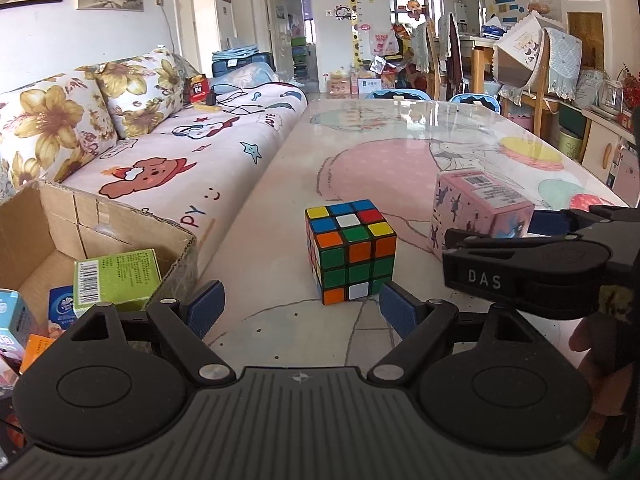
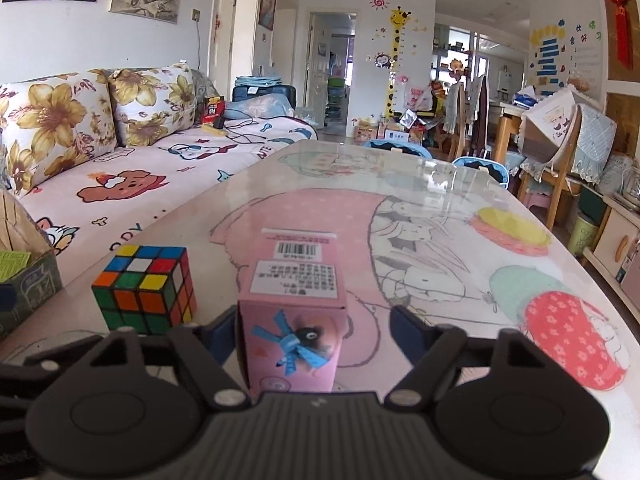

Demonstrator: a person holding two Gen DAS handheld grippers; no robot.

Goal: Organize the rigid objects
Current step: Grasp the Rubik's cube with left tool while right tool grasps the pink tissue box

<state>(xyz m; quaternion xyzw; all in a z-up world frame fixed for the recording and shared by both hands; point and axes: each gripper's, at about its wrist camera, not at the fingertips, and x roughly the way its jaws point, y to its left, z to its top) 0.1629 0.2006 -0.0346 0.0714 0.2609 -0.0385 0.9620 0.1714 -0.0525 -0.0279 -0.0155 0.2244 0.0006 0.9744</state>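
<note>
A scrambled Rubik's cube (image 1: pixel 350 254) stands on the table just beyond my left gripper (image 1: pixel 300 310). That gripper is open, its blue pads level with the cube's near corner and apart from it. To the right a pink carton with a barcode label (image 2: pixel 294 320) stands upright between the fingers of my right gripper (image 2: pixel 312 322). Its left pad is at the carton's side, and a gap shows between the carton and the right pad. The left wrist view shows the same pink carton (image 1: pixel 476 212) with a black right-gripper finger (image 1: pixel 484 276) in front of it.
An open cardboard box (image 1: pixel 120 216) at the table's left end holds a green carton (image 1: pixel 116 280) and several other packs. A sofa with floral cushions (image 1: pixel 180 148) runs along the table's left side. The glossy patterned tabletop (image 2: pixel 420 184) stretches ahead; chairs and shelves crowd the far right.
</note>
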